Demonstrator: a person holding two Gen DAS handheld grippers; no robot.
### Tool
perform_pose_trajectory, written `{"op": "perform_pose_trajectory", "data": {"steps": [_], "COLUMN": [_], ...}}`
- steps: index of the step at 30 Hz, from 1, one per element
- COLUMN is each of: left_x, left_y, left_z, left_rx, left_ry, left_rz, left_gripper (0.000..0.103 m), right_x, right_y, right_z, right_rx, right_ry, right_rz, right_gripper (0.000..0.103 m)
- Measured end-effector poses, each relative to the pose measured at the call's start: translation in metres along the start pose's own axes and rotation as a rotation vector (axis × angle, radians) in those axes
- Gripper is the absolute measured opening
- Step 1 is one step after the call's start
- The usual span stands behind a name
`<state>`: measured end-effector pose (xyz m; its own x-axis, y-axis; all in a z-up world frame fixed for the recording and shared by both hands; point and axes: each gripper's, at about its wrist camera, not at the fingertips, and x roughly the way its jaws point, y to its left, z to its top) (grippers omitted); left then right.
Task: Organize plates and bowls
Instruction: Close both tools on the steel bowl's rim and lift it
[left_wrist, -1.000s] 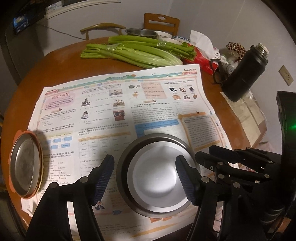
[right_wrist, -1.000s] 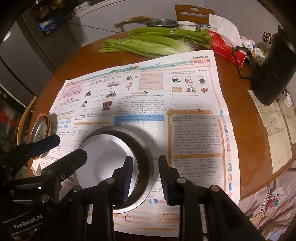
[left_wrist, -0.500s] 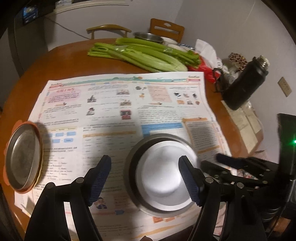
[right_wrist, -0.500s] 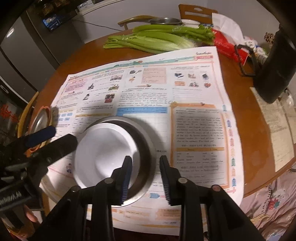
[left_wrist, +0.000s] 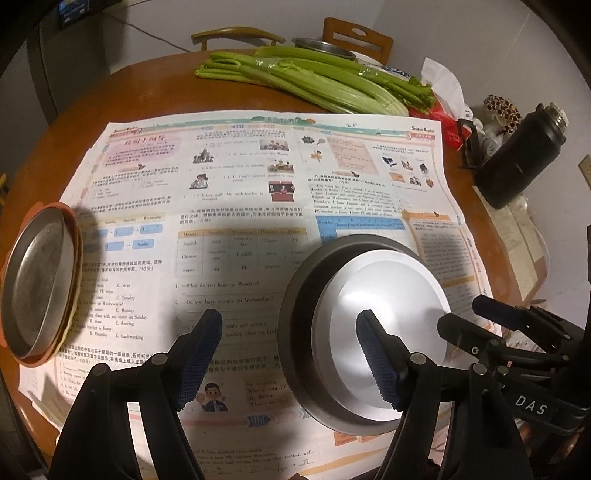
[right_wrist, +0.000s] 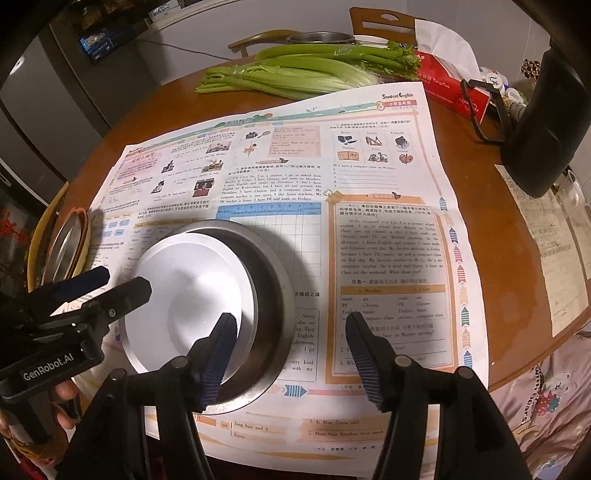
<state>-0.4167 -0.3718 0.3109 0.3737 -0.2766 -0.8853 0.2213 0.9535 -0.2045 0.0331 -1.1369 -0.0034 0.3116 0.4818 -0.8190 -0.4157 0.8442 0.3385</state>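
Note:
A white plate (left_wrist: 384, 306) lies inside a steel bowl (left_wrist: 295, 325) on the newspaper near the table's front; both show in the right wrist view, the plate (right_wrist: 184, 295) in the bowl (right_wrist: 273, 280). My left gripper (left_wrist: 288, 362) is open and empty, its right finger over the plate, its left over the paper. My right gripper (right_wrist: 291, 362) is open and empty above the bowl's right rim. A steel plate (left_wrist: 33, 280) rests on an orange plate (left_wrist: 75, 258) at the left edge; the steel plate also appears in the right wrist view (right_wrist: 66, 243).
A newspaper (left_wrist: 240, 192) covers the round wooden table (left_wrist: 122, 92). Celery (left_wrist: 314, 81), a steel bowl (left_wrist: 321, 46) and a red tissue pack (right_wrist: 447, 85) lie at the back. A black flask (left_wrist: 517, 158) stands at the right. Chairs stand behind the table.
My right gripper has opened wide from nearly shut. My left gripper has shifted left, so the bowl and plate now sit under its right finger.

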Motion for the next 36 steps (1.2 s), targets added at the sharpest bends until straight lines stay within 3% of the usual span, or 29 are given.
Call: {"op": "perform_pose_trajectory", "data": {"steps": [7, 18, 28, 31, 33, 36], "left_x": [0.011, 0.03, 0.037, 0.037, 0.041, 0.043], "left_y": [-0.003, 0.0, 0.002, 0.001, 0.0, -0.001], "left_z": [-0.001, -0.001, 0.002, 0.001, 0.001, 0.001], "left_rx": [0.003, -0.019, -0.051, -0.054, -0.063, -0.074], "left_ry": [0.031, 0.082, 0.084, 0.088, 0.108, 0.122], "left_rz": [-0.019, -0.051, -0.069, -0.054, -0.052, -0.077], "left_gripper": [0.076, 0.076, 0.075, 0.067, 0.051, 0.039], "right_x": [0.009, 0.03, 0.037, 0.039, 0.042, 0.042], "right_y": [0.001, 0.001, 0.001, 0.002, 0.005, 0.004], "right_z": [0.003, 0.006, 0.005, 0.004, 0.004, 0.005], "right_rx": [-0.008, 0.029, 0.047, 0.051, 0.045, 0.059], "right_ry": [0.024, 0.089, 0.106, 0.113, 0.13, 0.125], "right_rz": [0.007, 0.09, 0.137, 0.175, 0.19, 0.19], "right_gripper": [0.061, 0.061, 0.061, 0.055, 0.046, 0.04]}}
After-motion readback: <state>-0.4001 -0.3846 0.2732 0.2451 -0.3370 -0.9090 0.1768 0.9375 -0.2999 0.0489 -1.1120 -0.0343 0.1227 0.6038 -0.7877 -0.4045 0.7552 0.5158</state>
